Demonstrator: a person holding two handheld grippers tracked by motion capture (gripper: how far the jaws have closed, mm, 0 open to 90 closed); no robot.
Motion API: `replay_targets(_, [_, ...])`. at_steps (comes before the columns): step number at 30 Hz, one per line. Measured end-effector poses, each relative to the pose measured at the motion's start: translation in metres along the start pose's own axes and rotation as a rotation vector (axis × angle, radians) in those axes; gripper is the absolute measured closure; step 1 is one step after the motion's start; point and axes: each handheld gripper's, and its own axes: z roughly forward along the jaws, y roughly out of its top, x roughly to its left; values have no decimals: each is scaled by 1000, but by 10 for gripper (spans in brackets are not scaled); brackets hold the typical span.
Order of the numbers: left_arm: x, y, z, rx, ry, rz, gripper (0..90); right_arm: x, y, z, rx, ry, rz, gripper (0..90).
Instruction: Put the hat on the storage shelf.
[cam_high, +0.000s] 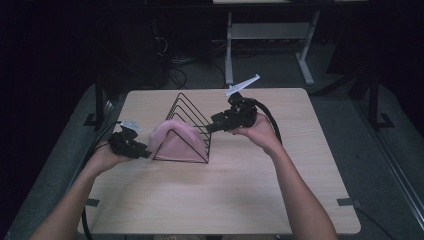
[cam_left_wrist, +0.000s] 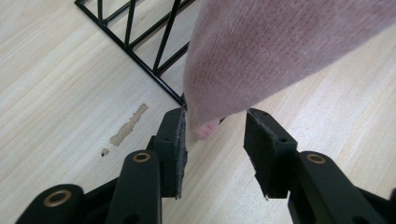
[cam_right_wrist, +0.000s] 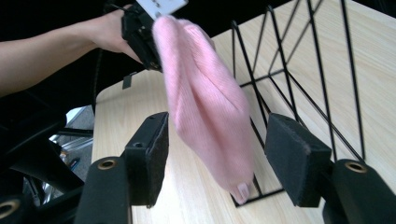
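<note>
Left gripper (cam_left_wrist: 215, 128): pads (cam_left_wrist: 180, 140) apart, the lower tip of the pink knit cloth (cam_left_wrist: 261, 51) hanging between them, near the left pad, not clamped. Right gripper (cam_right_wrist: 212, 154): pads (cam_right_wrist: 292, 156) likewise apart, spread wide to either side of the cloth's other drooping end, touching neither. Outward from there: cloth threaded through the black wire rack (cam_high: 187, 127), draped over or between its triangular frames, one end out on each side, the rack standing on the light wooden table (cam_high: 225, 200) toward the far half. Judged from this: cloth lodged in the rack, neither end gripped, so either a pull-out not yet begun or a placing just let go; cannot tell which from the frames. If a removal, everything left: close on an end, draw it clear of the wires. Views compared: high view gives the layout, left gripper (cam_high: 131, 144) at the rack's near left corner, right gripper (cam_high: 227, 120) at its right side, cloth (cam_high: 172, 140) bulging inside the frames, but jaw gaps too small to read. Left gripper view adds the rack's base corner (cam_left_wrist: 140, 51) just beside the cloth tip, and a pale scuff (cam_left_wrist: 128, 125) on the tabletop. Right gripper view adds the cloth's folded length and, beyond it, the other hand (cam_right_wrist: 109, 30) with its gripper.
</note>
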Motion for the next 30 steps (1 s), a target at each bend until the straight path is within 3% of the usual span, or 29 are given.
replay_targets(15, [-5,-6,-4,-26,3,-12,450,-15,-31,-27,-6,-84,54,324])
replay_targets(30, [-4,-15,-6,-43,9,-50,374,-22,-57,-47,-32,-122,105,302])
